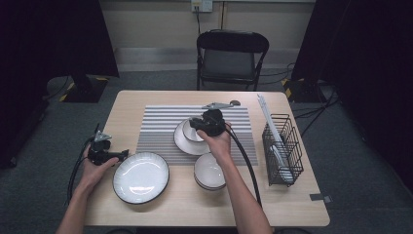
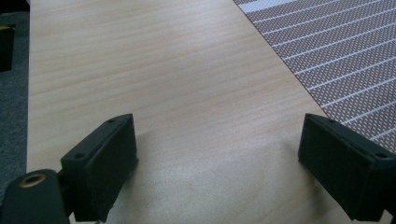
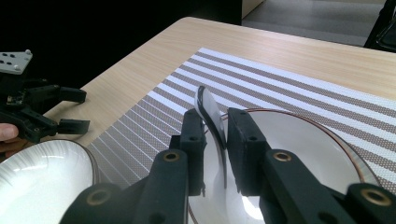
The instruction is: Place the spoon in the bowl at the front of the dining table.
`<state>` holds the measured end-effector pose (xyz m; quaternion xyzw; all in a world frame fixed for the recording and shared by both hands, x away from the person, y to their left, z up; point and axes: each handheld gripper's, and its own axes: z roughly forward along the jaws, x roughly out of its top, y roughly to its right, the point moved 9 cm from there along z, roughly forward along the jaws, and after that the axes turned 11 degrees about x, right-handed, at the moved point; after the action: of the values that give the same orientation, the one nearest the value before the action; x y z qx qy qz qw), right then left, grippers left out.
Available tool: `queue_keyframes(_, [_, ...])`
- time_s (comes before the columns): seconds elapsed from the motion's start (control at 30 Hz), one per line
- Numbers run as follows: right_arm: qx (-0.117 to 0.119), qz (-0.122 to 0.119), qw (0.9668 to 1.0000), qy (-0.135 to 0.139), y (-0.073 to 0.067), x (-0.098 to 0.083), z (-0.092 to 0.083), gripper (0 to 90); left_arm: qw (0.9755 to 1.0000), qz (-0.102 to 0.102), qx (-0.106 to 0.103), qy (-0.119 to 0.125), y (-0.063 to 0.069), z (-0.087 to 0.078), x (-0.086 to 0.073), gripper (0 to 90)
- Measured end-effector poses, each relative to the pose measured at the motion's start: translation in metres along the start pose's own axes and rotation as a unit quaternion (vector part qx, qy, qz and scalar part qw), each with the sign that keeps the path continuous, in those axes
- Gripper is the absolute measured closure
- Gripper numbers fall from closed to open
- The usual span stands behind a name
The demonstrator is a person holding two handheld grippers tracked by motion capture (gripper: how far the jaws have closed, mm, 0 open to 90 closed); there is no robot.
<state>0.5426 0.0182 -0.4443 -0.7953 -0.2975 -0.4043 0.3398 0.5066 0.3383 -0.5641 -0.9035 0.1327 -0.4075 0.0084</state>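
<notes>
My right claw is clamped on the rim of a small bowl, tilted on edge over the plate, while my left claw stands apart.

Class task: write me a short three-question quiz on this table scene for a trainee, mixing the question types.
1. True or false: the left gripper holds the dark-rimmed plate.
2. The right gripper has its jaws on either side of the rim of: A the small bowl; B the wire rack; C the chair.
3. What does the small bowl stand on?

Key:
1. False; its jaws are open over bare table.
2. A.
3. The brown-rimmed plate on the striped mat.
</notes>
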Motion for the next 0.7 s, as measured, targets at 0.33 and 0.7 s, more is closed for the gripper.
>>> queue_keyframes(0.33, [0.003,-0.006,1.0,-0.007,-0.0037,-0.0017,0.0044,77.2,1.0,0.0,0.0,0.0,0.0,-0.0001,0.0,11.1])
queue_keyframes(0.7, [0.004,-0.013,0.9998,-0.011,-0.0066,-0.0089,0.001,74.8,1.0,0.0,0.0,0.0,0.0,-0.0001,-0.0001,11.1])
